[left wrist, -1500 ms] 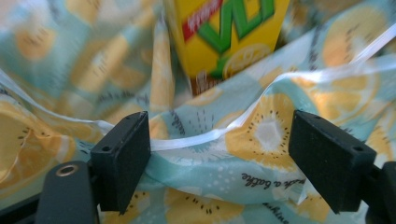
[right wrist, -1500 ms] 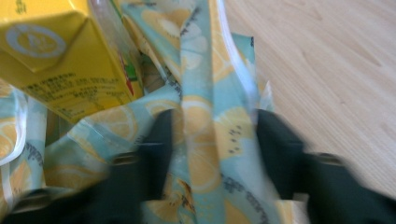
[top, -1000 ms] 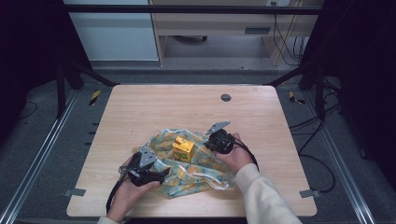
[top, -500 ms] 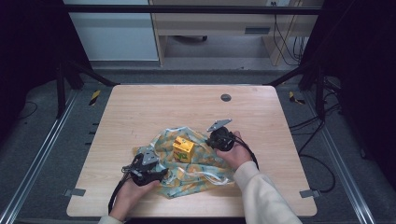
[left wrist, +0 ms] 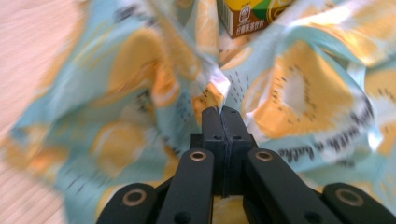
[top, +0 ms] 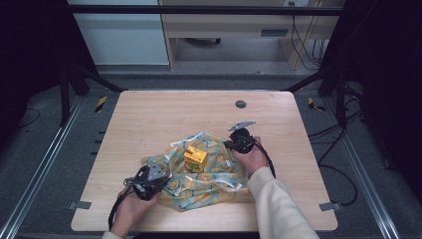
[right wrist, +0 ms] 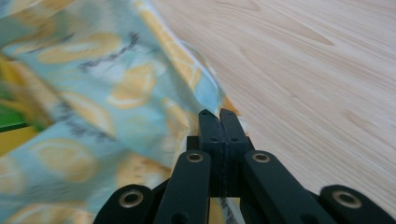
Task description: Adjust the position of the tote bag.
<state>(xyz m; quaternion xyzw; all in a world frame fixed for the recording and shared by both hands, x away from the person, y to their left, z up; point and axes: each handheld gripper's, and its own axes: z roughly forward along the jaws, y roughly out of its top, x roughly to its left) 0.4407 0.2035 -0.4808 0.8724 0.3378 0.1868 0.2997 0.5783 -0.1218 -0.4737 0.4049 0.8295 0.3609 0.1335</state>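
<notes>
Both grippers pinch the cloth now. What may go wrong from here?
1. The carton stands upright on the cloth; pulling unevenly may tip it.
2. The left gripper has just closed on a thin fold, so it may slip out.
3. The right gripper pinches only the cloth's edge, a weak hold.

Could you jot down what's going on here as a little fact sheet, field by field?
Surface: wooden table
Main item: lemon-print cloth, crumpled, spread on the table
On the cloth: small yellow carton, upright near the middle
Left gripper: jaws have just been closing, now pinched on a fold of the cloth
Right gripper: shut on the cloth's edge, at the cloth's right side
Likely next: lifting or folding the cloth over the carton, though that is a guess
</notes>
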